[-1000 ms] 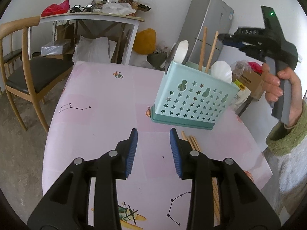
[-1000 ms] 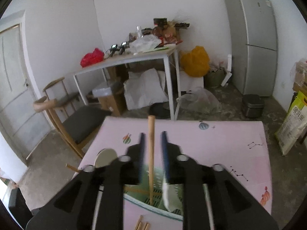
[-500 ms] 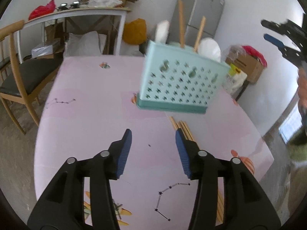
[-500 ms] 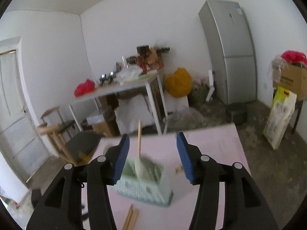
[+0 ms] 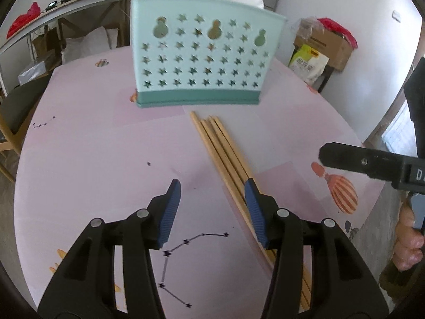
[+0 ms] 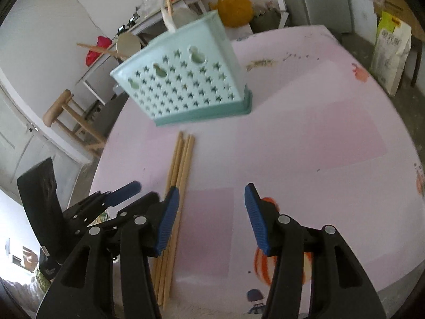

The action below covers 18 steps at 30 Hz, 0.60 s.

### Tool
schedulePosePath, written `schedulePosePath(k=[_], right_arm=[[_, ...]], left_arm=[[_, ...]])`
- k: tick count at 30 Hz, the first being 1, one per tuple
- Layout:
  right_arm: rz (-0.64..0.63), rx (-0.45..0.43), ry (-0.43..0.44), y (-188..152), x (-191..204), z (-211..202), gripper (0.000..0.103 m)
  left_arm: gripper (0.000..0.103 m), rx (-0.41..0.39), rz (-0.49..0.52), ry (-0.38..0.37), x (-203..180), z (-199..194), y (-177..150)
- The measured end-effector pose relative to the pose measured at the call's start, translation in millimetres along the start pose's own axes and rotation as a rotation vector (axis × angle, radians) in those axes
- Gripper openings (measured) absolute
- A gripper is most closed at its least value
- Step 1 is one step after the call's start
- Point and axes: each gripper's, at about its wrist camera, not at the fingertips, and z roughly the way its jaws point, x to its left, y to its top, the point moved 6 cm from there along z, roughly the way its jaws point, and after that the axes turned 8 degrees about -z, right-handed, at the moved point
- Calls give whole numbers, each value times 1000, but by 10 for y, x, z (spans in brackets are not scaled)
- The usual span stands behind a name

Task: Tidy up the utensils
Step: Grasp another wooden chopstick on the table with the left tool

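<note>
A mint-green utensil holder with star cut-outs stands on the pink table; it also shows in the right wrist view. Spoons and chopsticks stick out of its top. Several wooden chopsticks lie side by side on the table in front of it, also seen in the right wrist view. My left gripper is open and empty just above the chopsticks, its right finger over them. My right gripper is open and empty, low over the table to the right of the chopsticks.
The table edge curves close on the right. A wooden chair stands beside the table. A cluttered white side table, a cardboard box and a sack lie beyond.
The right gripper let go of a chopstick in the holder, opened and came down low over the table. The left gripper moved forward and down over the lying chopsticks and opened wider.
</note>
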Motion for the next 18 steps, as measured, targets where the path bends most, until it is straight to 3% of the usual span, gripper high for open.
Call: schedulePosePath(k=[18], right_arm=[[1, -7, 20, -6, -3, -14, 50]], left_arm=[[46, 4, 57, 126, 90, 53, -13]])
